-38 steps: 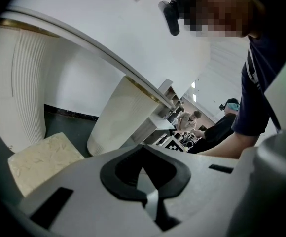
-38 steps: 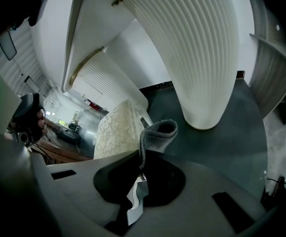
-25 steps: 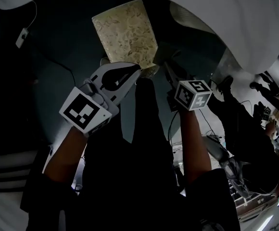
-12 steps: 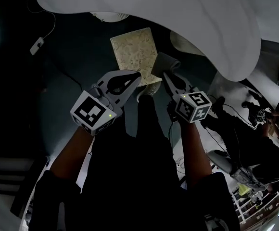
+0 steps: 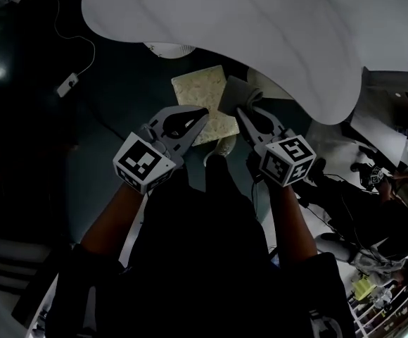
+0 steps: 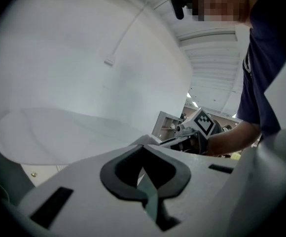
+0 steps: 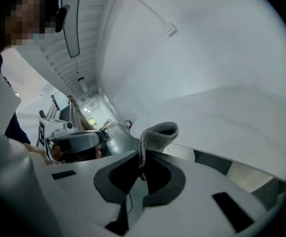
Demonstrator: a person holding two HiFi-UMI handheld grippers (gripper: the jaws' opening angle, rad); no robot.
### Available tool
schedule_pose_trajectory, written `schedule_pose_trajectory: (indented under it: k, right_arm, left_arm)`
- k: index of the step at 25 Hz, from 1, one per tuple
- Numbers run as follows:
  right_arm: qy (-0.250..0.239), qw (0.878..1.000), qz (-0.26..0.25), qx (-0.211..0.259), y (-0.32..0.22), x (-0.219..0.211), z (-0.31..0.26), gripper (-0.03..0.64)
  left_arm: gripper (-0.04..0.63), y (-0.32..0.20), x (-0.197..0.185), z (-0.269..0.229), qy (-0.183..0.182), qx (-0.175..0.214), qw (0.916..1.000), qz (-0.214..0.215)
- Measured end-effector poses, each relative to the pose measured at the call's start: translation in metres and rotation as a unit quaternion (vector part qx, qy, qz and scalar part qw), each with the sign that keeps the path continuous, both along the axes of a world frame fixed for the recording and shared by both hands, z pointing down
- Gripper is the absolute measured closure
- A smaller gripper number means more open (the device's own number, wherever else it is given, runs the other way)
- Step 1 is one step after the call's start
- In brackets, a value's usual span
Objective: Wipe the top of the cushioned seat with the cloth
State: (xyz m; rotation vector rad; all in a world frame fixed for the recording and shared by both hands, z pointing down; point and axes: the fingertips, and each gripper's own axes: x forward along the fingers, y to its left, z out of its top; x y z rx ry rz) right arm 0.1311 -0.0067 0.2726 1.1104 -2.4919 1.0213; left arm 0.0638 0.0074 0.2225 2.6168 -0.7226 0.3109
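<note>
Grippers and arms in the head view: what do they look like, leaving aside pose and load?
The left gripper and right gripper are matching pale grey plastic shells that taper to pointed jaws, with dark padded cut-outs inside. Each carries a white cube printed with black square markers at its rear, the left cube and the right cube. The person wears a dark blue short-sleeved top.

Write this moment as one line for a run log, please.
right gripper: shut on cloth | left gripper: shut, empty | cloth: at cushioned seat right edge
</note>
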Motion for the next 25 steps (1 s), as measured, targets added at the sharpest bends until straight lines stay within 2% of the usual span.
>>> schedule_pose_trajectory:
  k: [5,15,25]
  right_arm:
    - [-0.011,0.999,-0.002,0.053,-0.004,-0.011,-0.059,0.585]
    - [-0.036,0.992,0.011,0.12,-0.009,-0.01,-0.133,0.584]
    - [-0.038,0.989,0.01,0.145,-0.011,0.0,-0.158,0.584]
  left_arm:
    - [0.588,-0.005,-0.004,-0.032,-0.001,0.032,0.9995,0.005]
    - [0.588,-0.018,-0.012,-0.086,-0.013,0.09,0.9957,0.016]
    - [0.588,-0.023,-0.007,-0.103,-0.002,0.099,0.995,0.011]
